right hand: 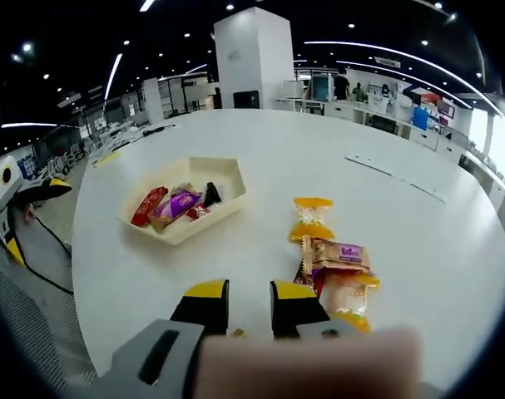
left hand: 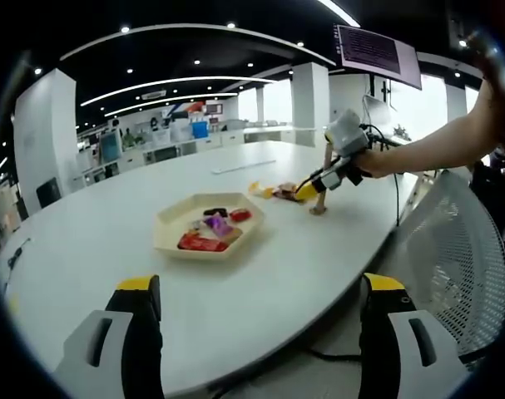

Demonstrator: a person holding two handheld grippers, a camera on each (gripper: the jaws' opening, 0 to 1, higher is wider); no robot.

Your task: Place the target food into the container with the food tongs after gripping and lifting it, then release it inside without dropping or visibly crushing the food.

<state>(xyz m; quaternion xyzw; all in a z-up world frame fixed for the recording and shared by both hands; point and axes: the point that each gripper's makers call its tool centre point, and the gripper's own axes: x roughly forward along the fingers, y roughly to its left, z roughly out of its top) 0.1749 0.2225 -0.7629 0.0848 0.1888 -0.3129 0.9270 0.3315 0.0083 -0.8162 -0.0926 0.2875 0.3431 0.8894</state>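
A beige hexagonal tray [left hand: 170,218] sits on the white table with several wrapped snacks in it. Beyond it lies a small pile of snack packets [left hand: 273,191]. My right gripper [left hand: 310,191], held by a person's arm, hovers just above that pile, and a slim brown piece, apparently the food tongs [left hand: 320,204], hangs from it to the table. In the right gripper view its jaws [right hand: 250,303] stand nearly together. Right of them lie a yellow packet [right hand: 312,218] and a brown packet [right hand: 339,253], and the tray [right hand: 227,199] is ahead left. My left gripper [left hand: 260,287] is open and empty, short of the table edge.
A grey mesh chair [left hand: 460,249] stands at the table's near right edge. A thin white strip [left hand: 240,166] lies on the far part of the table. The left gripper [right hand: 36,216] appears at the far left, off the table. Desks and shelves line the back of the room.
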